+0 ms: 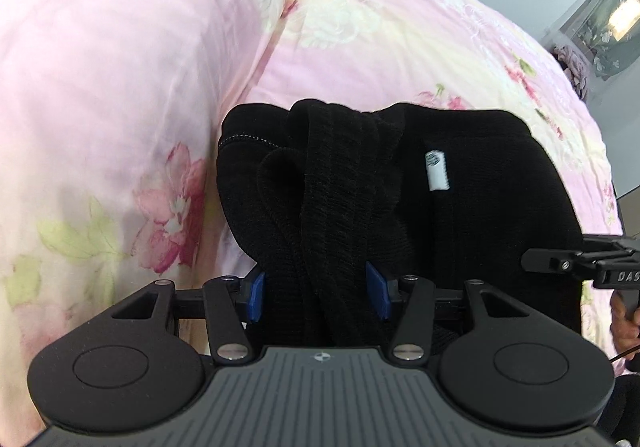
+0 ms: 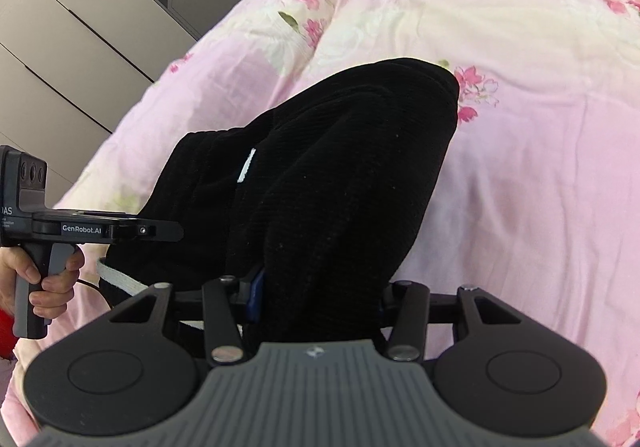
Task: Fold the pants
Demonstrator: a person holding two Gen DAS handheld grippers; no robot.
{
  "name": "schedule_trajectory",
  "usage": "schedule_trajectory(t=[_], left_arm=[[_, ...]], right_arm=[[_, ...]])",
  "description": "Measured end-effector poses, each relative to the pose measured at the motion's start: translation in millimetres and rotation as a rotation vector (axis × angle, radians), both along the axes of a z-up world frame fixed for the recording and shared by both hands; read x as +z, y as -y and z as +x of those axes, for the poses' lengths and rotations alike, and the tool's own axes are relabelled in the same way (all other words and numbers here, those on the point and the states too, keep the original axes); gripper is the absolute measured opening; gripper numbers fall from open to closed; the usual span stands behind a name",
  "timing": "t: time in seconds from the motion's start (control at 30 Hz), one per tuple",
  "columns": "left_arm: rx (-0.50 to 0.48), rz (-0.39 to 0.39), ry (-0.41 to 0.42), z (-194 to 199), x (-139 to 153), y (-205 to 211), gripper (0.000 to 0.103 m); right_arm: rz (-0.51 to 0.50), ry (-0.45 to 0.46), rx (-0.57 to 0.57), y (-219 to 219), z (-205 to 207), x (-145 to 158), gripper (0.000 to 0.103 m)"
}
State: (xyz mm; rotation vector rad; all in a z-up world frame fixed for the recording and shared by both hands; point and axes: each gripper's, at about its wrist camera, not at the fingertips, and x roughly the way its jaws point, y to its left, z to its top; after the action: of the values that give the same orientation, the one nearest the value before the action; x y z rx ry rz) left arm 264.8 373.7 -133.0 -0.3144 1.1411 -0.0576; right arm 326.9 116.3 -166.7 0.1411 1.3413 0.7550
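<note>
Both grippers, left [image 1: 318,293] and right [image 2: 320,297], clamp bunched black pants [image 1: 400,183] at lower centre over the pink bed [image 1: 120,87]; folding seems about halfway, laying down remains

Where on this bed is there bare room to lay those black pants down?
Bare floral bedspread lies open right of the black pants in the right wrist view, and beyond them toward the far edge. It is crowded near the left gripper and right gripper, both clamped on the bunched cloth.
</note>
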Motion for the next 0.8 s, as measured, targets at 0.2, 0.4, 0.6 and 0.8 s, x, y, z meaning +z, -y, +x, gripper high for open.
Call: schedule_trajectory(t=[0.2, 0.4, 0.6, 0.8], left_arm=[[0.016, -0.025, -0.058, 3, -19, -6, 0.062], [0.032, 0.050, -0.030, -8, -1, 9, 0.069], [-0.036, 0.232, 0.070, -29, 45, 37, 0.066], [-0.098, 0.290, 0.133, -50, 86, 64, 0.053]], right_arm=[[-0.108, 0.022, 0.051, -6, -5, -20, 0.051], [-0.167, 0.036, 0.045, -6, -6, -19, 0.062], [-0.293, 0.193, 0.102, -6, -24, 18, 0.068], [-0.237, 0.386, 0.182, 1, -64, 68, 0.053]])
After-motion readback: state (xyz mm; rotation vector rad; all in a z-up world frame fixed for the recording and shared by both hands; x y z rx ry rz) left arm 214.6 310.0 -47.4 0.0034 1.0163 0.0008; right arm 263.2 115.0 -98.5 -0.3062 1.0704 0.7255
